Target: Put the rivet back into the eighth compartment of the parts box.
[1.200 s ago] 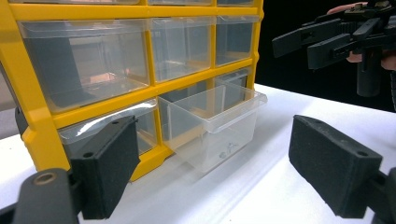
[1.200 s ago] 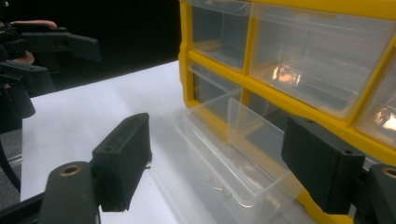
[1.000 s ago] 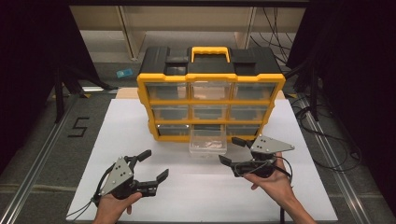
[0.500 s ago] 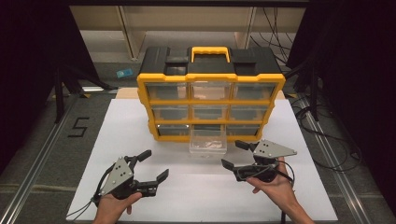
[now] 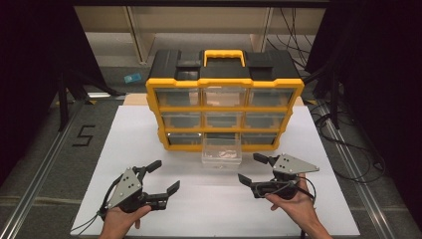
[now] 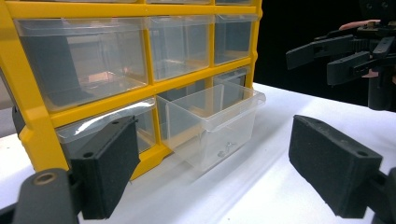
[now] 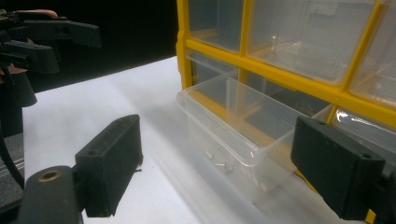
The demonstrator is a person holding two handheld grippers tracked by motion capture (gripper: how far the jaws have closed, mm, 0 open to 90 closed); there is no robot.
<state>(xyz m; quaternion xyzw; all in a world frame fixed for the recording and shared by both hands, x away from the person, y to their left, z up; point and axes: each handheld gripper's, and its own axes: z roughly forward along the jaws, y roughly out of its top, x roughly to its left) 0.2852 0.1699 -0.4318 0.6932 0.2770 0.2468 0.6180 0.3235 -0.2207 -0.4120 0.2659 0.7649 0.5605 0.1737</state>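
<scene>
Clear glossy plastic drawer [image 5: 222, 154]; matt white tabletop [image 5: 209, 209].

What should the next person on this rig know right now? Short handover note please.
Left tool: open, empty, low over the white mat, in front of the organizer's left side.
Right tool: open, nothing between the jaws, which have just been opening; it sits to the right of the pulled-out drawer, not touching it.
Yellow organizer: upright at the back of the mat. Its bottom-middle clear drawer is pulled out, with a few small screws inside.
Done: drawer pulled out.
Left: probably push the drawer back in, or take the screws out; the other eight drawers look closed.
</scene>
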